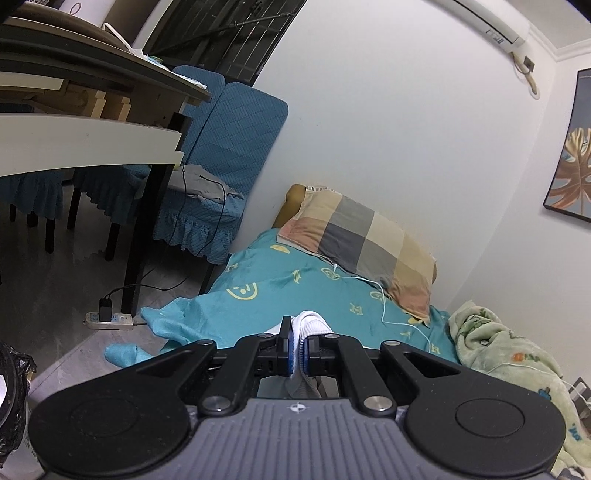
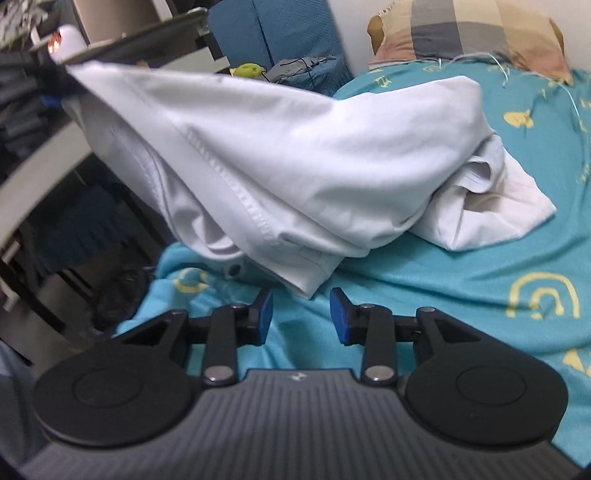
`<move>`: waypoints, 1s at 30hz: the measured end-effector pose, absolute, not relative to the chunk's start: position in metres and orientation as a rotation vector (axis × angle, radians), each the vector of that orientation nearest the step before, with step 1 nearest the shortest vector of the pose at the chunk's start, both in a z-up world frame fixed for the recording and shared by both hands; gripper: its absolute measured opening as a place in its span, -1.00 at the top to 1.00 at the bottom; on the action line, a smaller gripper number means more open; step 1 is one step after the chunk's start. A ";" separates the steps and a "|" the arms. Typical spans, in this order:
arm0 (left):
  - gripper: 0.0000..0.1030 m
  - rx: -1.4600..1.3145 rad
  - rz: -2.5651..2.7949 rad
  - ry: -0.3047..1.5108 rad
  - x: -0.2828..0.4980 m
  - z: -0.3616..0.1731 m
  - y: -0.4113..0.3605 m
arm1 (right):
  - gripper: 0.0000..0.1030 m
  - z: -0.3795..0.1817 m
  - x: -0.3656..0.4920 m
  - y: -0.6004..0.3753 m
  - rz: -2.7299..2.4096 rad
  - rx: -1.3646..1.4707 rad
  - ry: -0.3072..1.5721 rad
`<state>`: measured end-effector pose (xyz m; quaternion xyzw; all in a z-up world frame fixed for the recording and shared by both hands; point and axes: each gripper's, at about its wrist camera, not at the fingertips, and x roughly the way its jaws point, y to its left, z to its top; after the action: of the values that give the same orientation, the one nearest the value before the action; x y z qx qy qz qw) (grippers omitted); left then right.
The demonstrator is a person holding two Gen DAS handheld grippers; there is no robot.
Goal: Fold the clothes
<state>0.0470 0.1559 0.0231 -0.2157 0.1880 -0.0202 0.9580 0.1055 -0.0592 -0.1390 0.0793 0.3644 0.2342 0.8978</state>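
Upper left of right view blurred, my left gripper (image 2: 55,96) barely visible, pinching white garment (image 2: 280,147). Garment crumpled, hem sagging over teal blanket (image 2: 461,280). My right gripper (image 2: 301,314) spread, empty.

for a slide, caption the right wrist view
Open right gripper near a white shirt lifted off the teal blanket.

A shirt (image 2: 295,147) lies heaped on a blanket (image 2: 480,258) covering the bed, one corner lifted up to the left; a pillow (image 2: 469,33) sits behind it at the bed's head; chairs (image 1: 221,155) and a table (image 1: 88,147) stand left of the bed.
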 end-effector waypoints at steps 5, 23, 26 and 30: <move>0.90 -0.451 -0.041 0.389 0.049 0.021 0.156 | 0.30 -0.146 0.120 -0.076 0.364 0.267 0.716; 0.44 -0.185 -0.103 0.752 0.065 -0.054 0.090 | 0.86 -0.076 0.096 -0.173 0.060 0.445 0.389; 0.27 -0.103 -0.099 0.847 0.058 -0.071 0.073 | 0.86 -0.083 0.097 -0.172 0.030 0.380 0.455; 0.28 -0.011 -0.083 0.929 0.049 -0.088 0.055 | 0.86 -0.102 0.107 -0.180 0.002 0.378 0.596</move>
<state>0.0493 0.0551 -0.0880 -0.0051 0.4477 -0.0399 0.8933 0.1069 -0.1801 -0.1023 0.1851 0.2917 0.0009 0.9384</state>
